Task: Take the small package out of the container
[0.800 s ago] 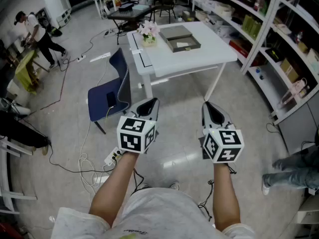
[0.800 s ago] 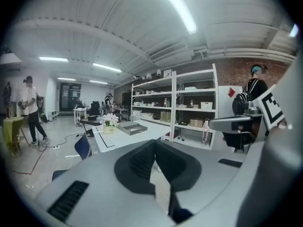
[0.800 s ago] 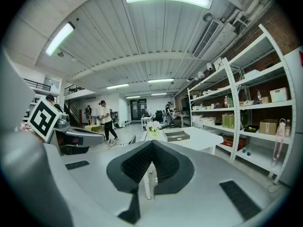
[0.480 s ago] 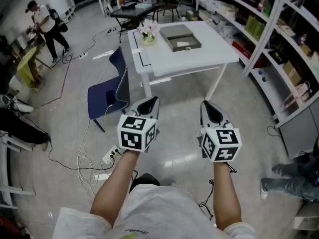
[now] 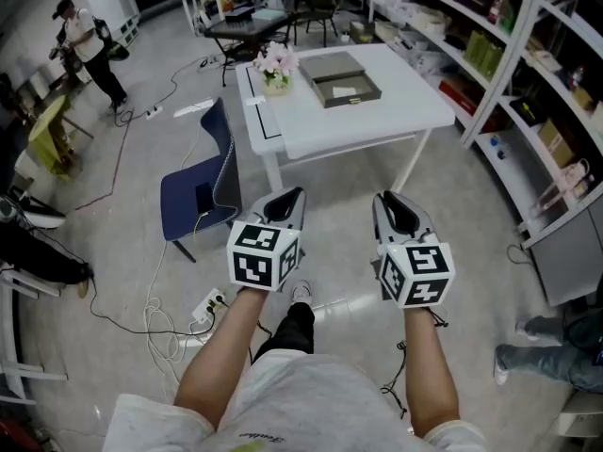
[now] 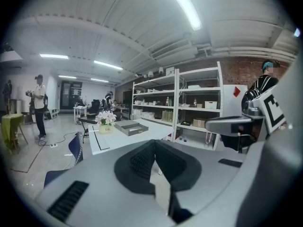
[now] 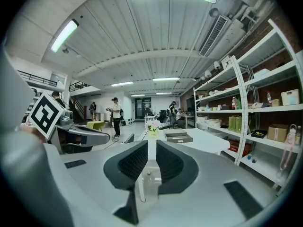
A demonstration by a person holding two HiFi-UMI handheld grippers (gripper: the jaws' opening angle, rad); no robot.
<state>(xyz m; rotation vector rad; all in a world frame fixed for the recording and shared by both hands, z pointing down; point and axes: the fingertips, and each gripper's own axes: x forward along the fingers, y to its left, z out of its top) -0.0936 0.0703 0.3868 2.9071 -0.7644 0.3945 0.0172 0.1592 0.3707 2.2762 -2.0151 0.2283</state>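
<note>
As leg (image 5: 294, 323) steps fwd, table (image 5: 377, 111), container (image 5: 337, 64) nearer.

A: Container (image 5: 334, 63) contents?
B: One pale item (image 5: 346, 87) inside, too small to identify (package unconfirmed).
A: Right edge?
B: A bystander's legs (image 5: 561, 363) cut off by the frame; shelving (image 5: 499, 55) likewise.

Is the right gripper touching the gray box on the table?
Apart. The head view shows the right gripper over the floor, well short of the table where the box sits.
</note>
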